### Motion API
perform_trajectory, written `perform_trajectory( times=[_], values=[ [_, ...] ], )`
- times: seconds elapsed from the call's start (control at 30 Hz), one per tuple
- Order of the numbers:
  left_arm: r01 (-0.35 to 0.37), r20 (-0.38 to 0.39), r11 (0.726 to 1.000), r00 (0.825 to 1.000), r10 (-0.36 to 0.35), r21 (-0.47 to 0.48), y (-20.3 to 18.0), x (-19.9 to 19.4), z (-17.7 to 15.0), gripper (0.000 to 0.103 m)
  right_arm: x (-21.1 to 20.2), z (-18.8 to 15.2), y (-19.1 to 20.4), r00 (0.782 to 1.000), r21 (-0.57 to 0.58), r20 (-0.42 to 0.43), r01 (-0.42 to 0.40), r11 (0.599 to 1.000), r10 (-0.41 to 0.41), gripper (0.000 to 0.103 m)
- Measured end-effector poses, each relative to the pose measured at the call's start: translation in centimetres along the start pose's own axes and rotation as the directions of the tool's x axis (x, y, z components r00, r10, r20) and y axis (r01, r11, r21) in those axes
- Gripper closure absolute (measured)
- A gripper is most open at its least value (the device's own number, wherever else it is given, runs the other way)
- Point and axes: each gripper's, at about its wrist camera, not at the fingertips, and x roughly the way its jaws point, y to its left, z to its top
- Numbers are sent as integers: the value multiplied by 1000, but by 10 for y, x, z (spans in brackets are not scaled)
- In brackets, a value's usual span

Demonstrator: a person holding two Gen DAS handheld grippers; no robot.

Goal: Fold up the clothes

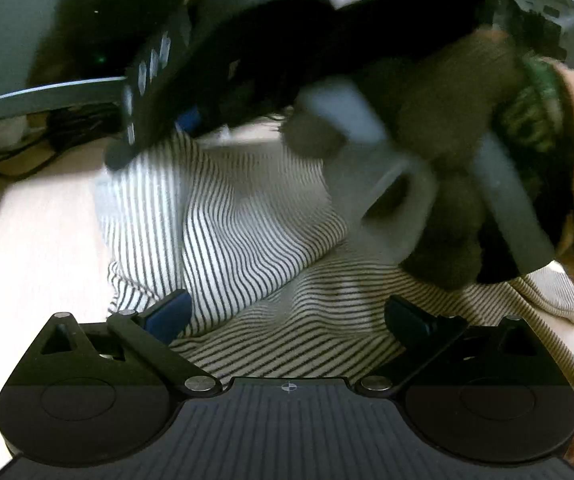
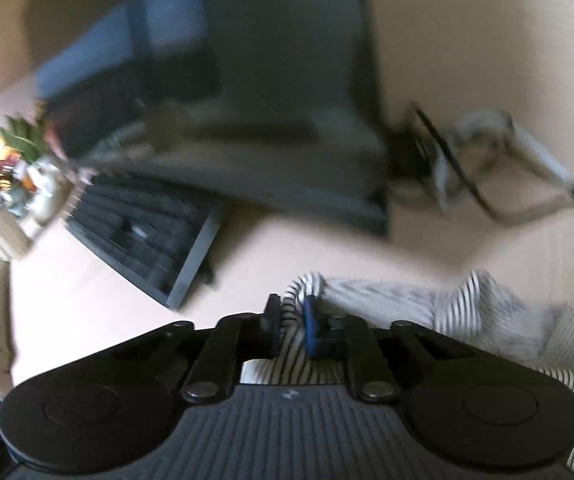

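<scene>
Right claw (image 2: pixel 291 322) pinched the striped shirt (image 1: pixel 247 232) edge to drag a fold; left claw (image 1: pixel 287 314) hung spread above the shirt, ready to grab.

Monitor (image 2: pixel 247 92) and cables (image 2: pixel 487 168) motion-blurred, details unreadable

Soft indoor light, heavy motion blur.
Your right wrist view smears throughout; your left blurs across the top, with fisheye-curved edges.
</scene>
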Motion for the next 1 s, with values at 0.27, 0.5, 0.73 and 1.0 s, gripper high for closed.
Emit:
perform_trajectory(
  times=[0.27, 0.5, 0.73, 1.0],
  values=[
    [-10, 1, 1000, 1000, 10, -2, 4, -3, 2, 0, -54, 3, 12, 990, -143, 124, 91, 986, -73, 97],
    [-200, 28, 977, 979, 202, -68, 42, -2, 23, 0, -100, -39, -64, 905, 94, 72, 412, 906, -419, 70],
    [-137, -24, 959, 990, 135, -247, 82, -34, 31, 0, -97, -79, -103, 882, 255, -35, 463, 849, -470, 54],
    [-70, -199, 957, 980, 14, -280, 50, -51, -10, 0, -119, -89, -78, 887, 174, 17, 452, 875, -462, 55]
  ],
)
